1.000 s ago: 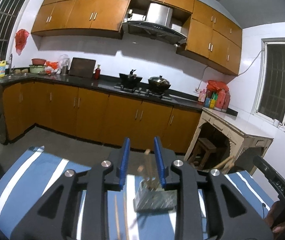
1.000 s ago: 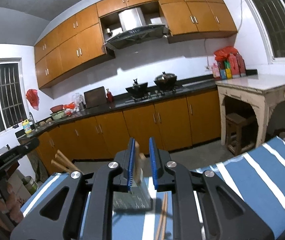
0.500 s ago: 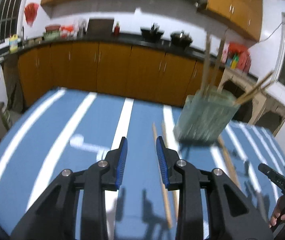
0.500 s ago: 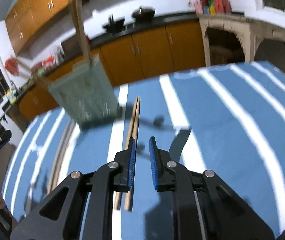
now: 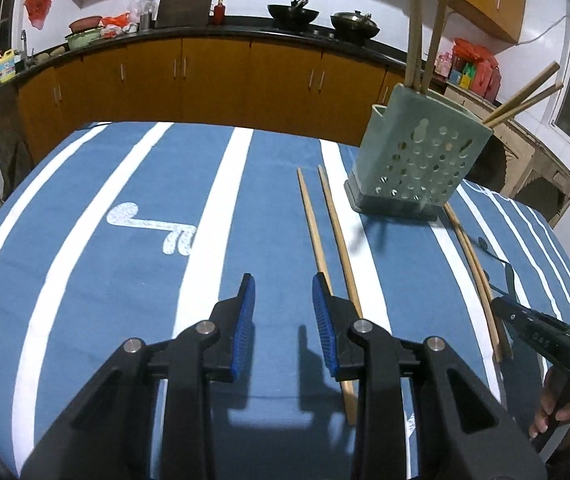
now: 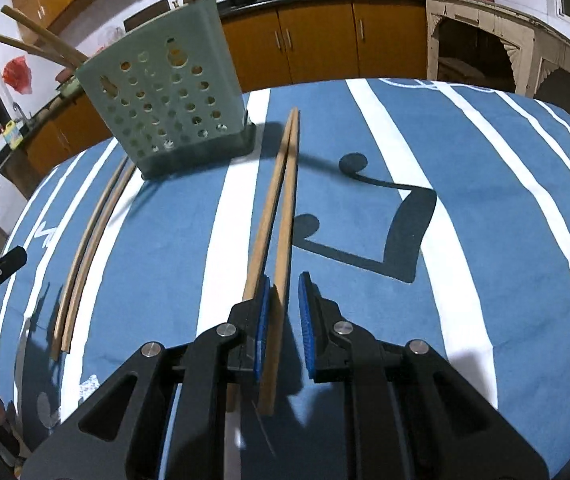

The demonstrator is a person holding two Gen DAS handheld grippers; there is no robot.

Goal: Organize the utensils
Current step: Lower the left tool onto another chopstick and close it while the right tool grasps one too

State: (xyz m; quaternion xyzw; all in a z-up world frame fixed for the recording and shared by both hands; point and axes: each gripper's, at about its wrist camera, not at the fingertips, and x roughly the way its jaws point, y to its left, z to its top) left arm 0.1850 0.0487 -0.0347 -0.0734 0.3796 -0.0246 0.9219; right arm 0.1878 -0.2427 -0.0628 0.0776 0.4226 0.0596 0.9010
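Chopsticks: four lie on the striped tablecloth (image 5: 85, 208) in two pairs (image 5: 327, 236) (image 6: 85, 240), four more in one perforated holder (image 5: 413, 160). Left gripper (image 5: 283, 308) spread, empty; right gripper (image 6: 285, 308) slightly parted around one chopstick, not pinching.

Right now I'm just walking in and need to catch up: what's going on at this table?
A person with a gripper in each hand is tidying chopsticks into a green holder on a blue striped cloth. Some chopsticks already stand in it. Two pairs still lie on the cloth, one on each side of the holder. The right gripper sits low over one pair, one stick between its narrow jaws, not yet clamped. The left gripper is open and empty beside the other pair.
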